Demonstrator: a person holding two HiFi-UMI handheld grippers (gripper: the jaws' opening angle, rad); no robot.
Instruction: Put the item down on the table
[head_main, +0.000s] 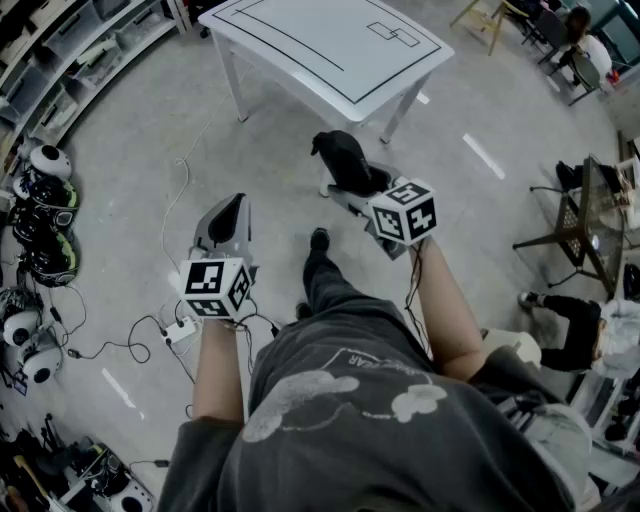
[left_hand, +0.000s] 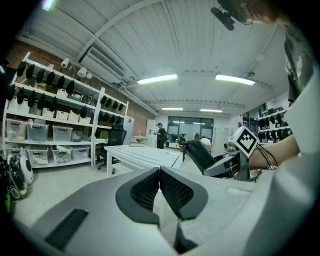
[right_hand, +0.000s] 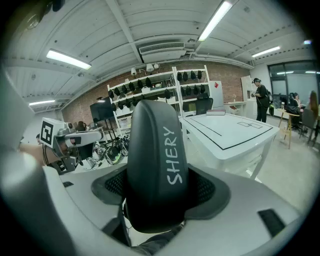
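Nearest the lens, at 6 o'clock in the head view, is the person's grey T-shirt (head_main: 350, 420). Ahead of it, toward 12 o'clock, the right gripper (head_main: 345, 178) is clamped on a black oblong case (head_main: 338, 155). In the right gripper view its mesh pads (right_hand: 205, 187) press the case from both sides with the jaws spread wide. The case stands up out of them, and white lettering "SHERY" runs along its face.

The case hangs over the concrete floor (head_main: 130, 150), just short of the near edge of the white table (head_main: 300, 60). The table lies at 12 o'clock and carries a black outlined rectangle.

The left gripper (head_main: 236, 203) is at 8 o'clock from the right one and well apart from it. It is clenched on nothing: in the left gripper view its two jaws meet tip to tip.

At 9 o'clock a cluster of helmets (head_main: 45, 165) lies on the floor, with shelving (head_main: 60, 50) beyond them toward 10 o'clock. A white power strip (head_main: 180, 330) with trailing cables lies at 8 o'clock.
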